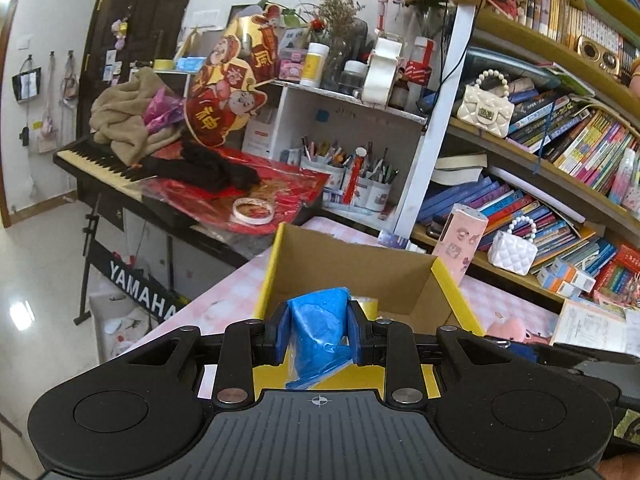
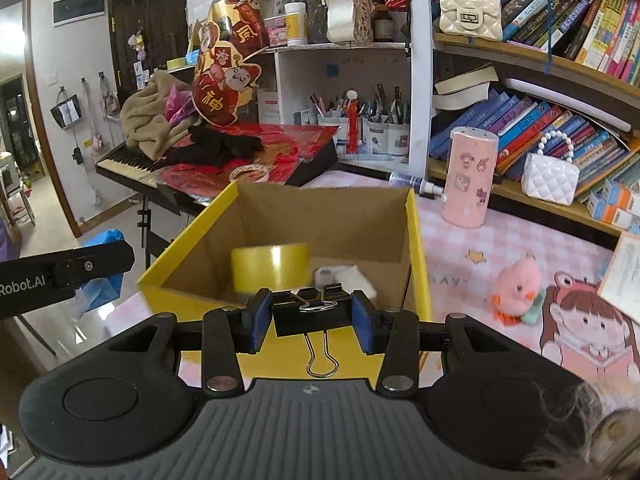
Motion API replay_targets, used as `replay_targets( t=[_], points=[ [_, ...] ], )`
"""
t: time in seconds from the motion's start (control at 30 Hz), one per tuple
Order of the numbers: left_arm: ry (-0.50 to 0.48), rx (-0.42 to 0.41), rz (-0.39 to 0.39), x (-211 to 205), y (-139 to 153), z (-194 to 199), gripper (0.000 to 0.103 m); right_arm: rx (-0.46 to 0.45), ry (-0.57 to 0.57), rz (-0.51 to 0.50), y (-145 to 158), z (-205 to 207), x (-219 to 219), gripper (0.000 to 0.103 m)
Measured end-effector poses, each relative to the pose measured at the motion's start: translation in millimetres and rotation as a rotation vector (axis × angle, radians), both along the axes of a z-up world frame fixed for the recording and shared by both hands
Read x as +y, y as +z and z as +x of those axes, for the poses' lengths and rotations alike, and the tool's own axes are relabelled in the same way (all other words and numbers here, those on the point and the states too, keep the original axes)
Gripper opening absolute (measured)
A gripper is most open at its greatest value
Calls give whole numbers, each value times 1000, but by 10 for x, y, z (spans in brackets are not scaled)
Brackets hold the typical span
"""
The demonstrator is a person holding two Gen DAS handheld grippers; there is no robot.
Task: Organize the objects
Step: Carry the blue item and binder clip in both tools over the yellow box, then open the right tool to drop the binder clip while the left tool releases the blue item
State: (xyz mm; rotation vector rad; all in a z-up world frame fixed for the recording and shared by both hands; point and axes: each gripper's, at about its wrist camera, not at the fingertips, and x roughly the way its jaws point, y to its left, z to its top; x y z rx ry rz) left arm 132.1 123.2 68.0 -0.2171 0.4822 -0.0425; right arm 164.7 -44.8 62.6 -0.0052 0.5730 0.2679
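Note:
A yellow cardboard box stands open on the pink checked table; it also shows in the left wrist view. Inside lie a yellow tape roll and a white block. My left gripper is shut on a blue plastic bag roll, held at the box's near left rim. From the right wrist view it shows at the left. My right gripper is shut on a black binder clip, its wire handle hanging down, just over the box's near edge.
A pink cylinder with stickers, a pink plush chick and a paper sheet sit on the table right of the box. Bookshelves stand behind. A cluttered keyboard piano stands to the left.

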Motion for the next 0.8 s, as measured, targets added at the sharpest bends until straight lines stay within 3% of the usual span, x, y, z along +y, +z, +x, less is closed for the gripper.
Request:
replay_targets(
  t=[0.13, 0.33, 0.43, 0.8],
  points=[
    [-8, 40, 44, -146, -70, 322, 27, 18, 23, -30, -23, 395, -73, 40],
    [-2, 109, 107, -305, -207, 709, 27, 80, 130, -153, -217, 987, -78, 40],
    [0, 162, 139, -336, -301, 893, 27, 70, 181, -223, -327, 1176, -48, 40],
    [8, 320, 195, -419, -604, 1148, 28, 175, 343, -323, -526, 1683, 140, 40]
  ],
)
